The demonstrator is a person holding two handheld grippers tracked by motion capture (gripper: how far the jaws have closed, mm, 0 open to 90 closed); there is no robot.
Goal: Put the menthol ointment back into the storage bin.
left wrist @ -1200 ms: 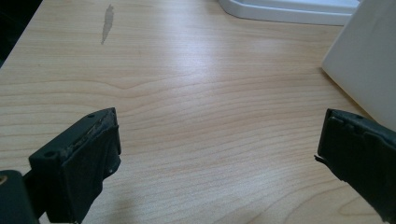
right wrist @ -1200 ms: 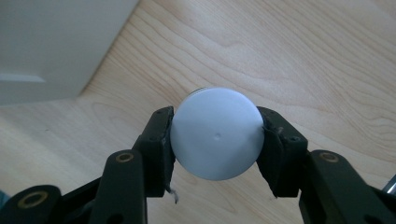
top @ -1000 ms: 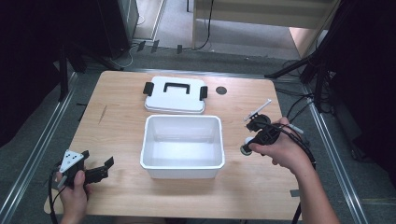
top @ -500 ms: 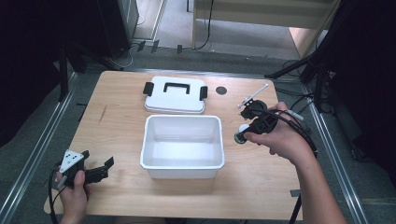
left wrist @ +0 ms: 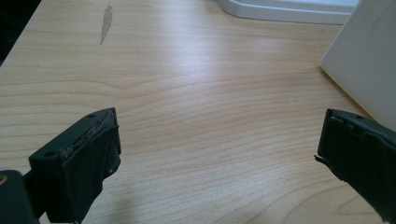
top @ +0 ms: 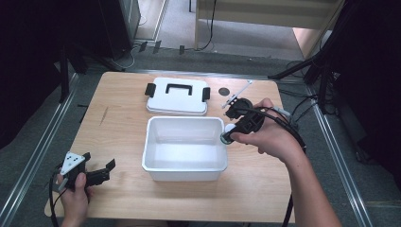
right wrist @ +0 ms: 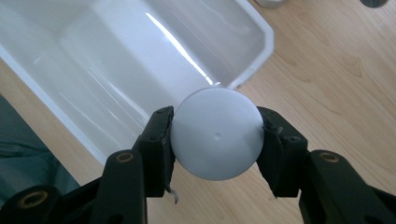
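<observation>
Two grippers on this one, and the white tub (top: 185, 149) in the middle of the counter (top: 124, 123) is the easiest landmark, so everything below is relative to it.

Going left to right: the left gripper (top: 98, 173) sits near the counter's front left corner, well off the tub's left side, with a grey three-cornered plate on top. From the high view you can just about see its fingers apart. The left gripper view makes it obvious: fingers (left wrist: 84, 163) spread wide over bare wood with nothing between them, a corner of the tub's wall (left wrist: 369, 70) at the right edge, and a dark smudge on the wood farther off.

Behind the tub lies its white lid (top: 177, 96) with a black handle and black clips at both ends.

Right side: the right gripper (top: 229, 136) hovers at the tub's right rim. From above you only catch a small pale blob at its tip. The right gripper view shows what it really is, a white ball (right wrist: 215, 134) pinched firmly between the fingers (right wrist: 159, 144), just above the tub's rim. The ball has a tiny dimple.

Can't spot any brand, label or readable writing anywhere.
</observation>
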